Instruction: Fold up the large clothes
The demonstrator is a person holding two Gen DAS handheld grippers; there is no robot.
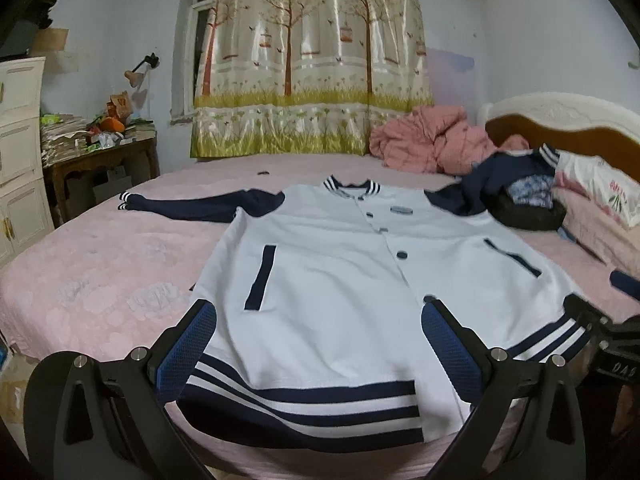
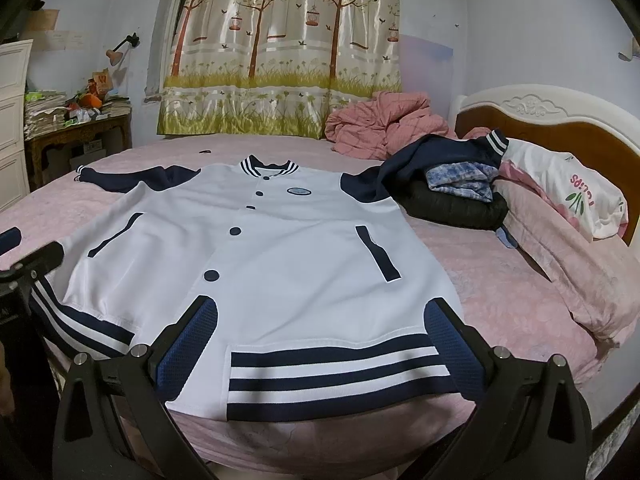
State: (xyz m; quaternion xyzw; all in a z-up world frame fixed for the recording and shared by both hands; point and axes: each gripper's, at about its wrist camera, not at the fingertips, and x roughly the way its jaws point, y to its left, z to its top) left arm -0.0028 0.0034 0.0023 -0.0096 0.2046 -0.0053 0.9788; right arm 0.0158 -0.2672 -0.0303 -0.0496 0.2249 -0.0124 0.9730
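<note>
Front-up, the jacket (image 1: pixel 332 280) lies spread flat on the bed (image 1: pixel 100 264), white body with navy sleeves and navy buttons down the middle. Its long axis runs from the striped hem at the near edge of the bed, closest to both cameras, to the striped collar (image 2: pixel 269 167) pointing away toward the curtain (image 2: pixel 280 60). One sleeve (image 1: pixel 192 202) stretches out sideways to the left, flat on the bed, cuff at its far end. The other sleeve (image 2: pixel 432 152) runs right and climbs over a pile of clothes (image 2: pixel 456 196), its striped cuff resting on top near the pillow (image 2: pixel 568 188).

The left gripper (image 1: pixel 316 354) hovers over the hem's left part, its blue-padded fingers (image 1: pixel 188 344) spread wide with nothing between them but the cloth below. The right gripper (image 2: pixel 320 350) sits likewise over the hem's right part, fingers (image 2: pixel 452 344) spread apart and holding nothing. Whether any fingertip touches the fabric I cannot tell. Each gripper shows at the edge of the other's view, beside the hem's corners.

Beyond the pile, a crumpled pink quilt (image 2: pixel 380 124) lies against the wall beside the headboard (image 2: pixel 560 120). A cluttered side table (image 1: pixel 100 148) stands to the left of the bed.
</note>
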